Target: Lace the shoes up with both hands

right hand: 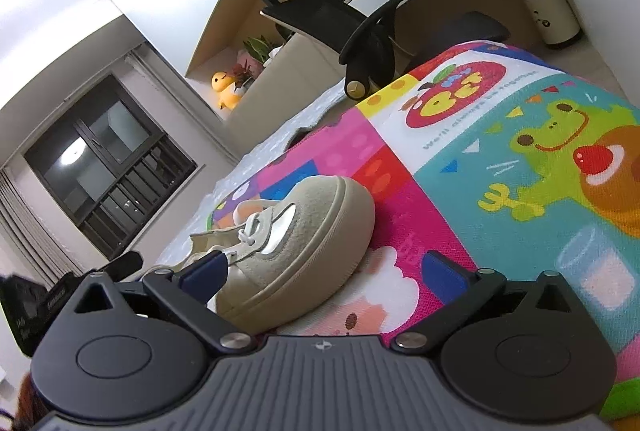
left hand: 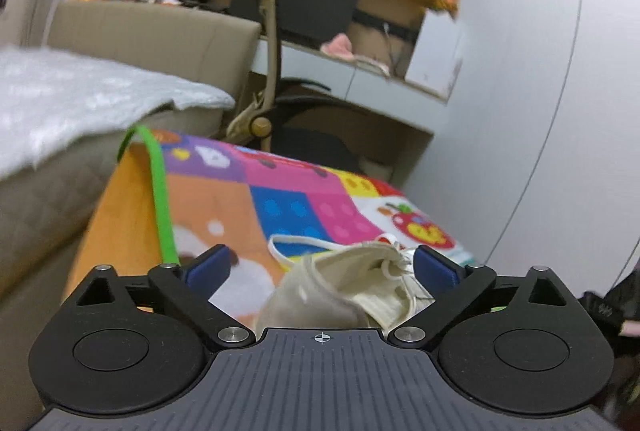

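Two grippers are in view, one per wrist camera, and both stand with jaws spread wide and nothing clamped.

Left gripper (left hand: 322,267): its blue pads (left hand: 208,267) sit to either side of the beige shoe (left hand: 352,291), apart from it. The shoe is seen from its heel end, with the collar folded and the white lace (left hand: 390,265) bunched at the throat; one lace loop lies out on the mat.

Right gripper (right hand: 324,271): the shoe (right hand: 304,251) lies toward its left finger, toe pointing away (the left pad overlaps the shoe's side in this view; contact cannot be confirmed). The lace (right hand: 256,227) is tied in a knot over the eyelets.

The shoe rests sole-down on a colourful cartoon play mat (right hand: 500,159). Beyond the mat are an office chair (right hand: 360,31), a desk with shelving (left hand: 380,71), and a bed with a white fleecy cover (left hand: 80,99).
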A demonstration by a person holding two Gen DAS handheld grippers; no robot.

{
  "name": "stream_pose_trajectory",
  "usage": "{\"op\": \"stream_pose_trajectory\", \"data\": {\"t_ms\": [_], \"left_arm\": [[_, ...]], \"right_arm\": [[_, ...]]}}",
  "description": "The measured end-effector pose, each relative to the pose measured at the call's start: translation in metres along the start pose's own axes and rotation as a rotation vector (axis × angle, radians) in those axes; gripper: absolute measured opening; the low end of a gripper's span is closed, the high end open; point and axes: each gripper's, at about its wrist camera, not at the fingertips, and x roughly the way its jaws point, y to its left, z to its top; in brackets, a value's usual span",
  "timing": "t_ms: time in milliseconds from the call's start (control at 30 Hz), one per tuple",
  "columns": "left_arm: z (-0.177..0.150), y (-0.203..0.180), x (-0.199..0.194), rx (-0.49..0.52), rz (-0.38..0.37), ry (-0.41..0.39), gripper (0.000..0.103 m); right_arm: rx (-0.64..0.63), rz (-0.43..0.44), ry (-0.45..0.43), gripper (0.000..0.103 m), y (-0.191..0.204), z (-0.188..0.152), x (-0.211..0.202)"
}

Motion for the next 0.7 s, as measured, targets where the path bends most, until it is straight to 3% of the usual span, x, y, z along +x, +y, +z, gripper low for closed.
{"op": "stream_pose_trajectory", "data": {"t_ms": [167, 467, 700], "left_arm": [[-0.026, 0.01, 0.007, -0.058, -0.011, -0.018, 0.103], [-0.03, 0.033, 0.022, -0.213, -0.037, 0.059, 0.103], [-0.034, 0.028, 0.02, -0.201, -0.02, 0.048, 0.103]], "right_arm": [[-0.047, -0.067, 0.026, 0.103, 0.01, -0.003, 0.006], [-0.031, -0.054, -0.012, 0.103, 0.008, -0.008, -0.002], [-0.036, -0.066, -0.019, 0.103, 0.01, -0.01, -0.004]]}}
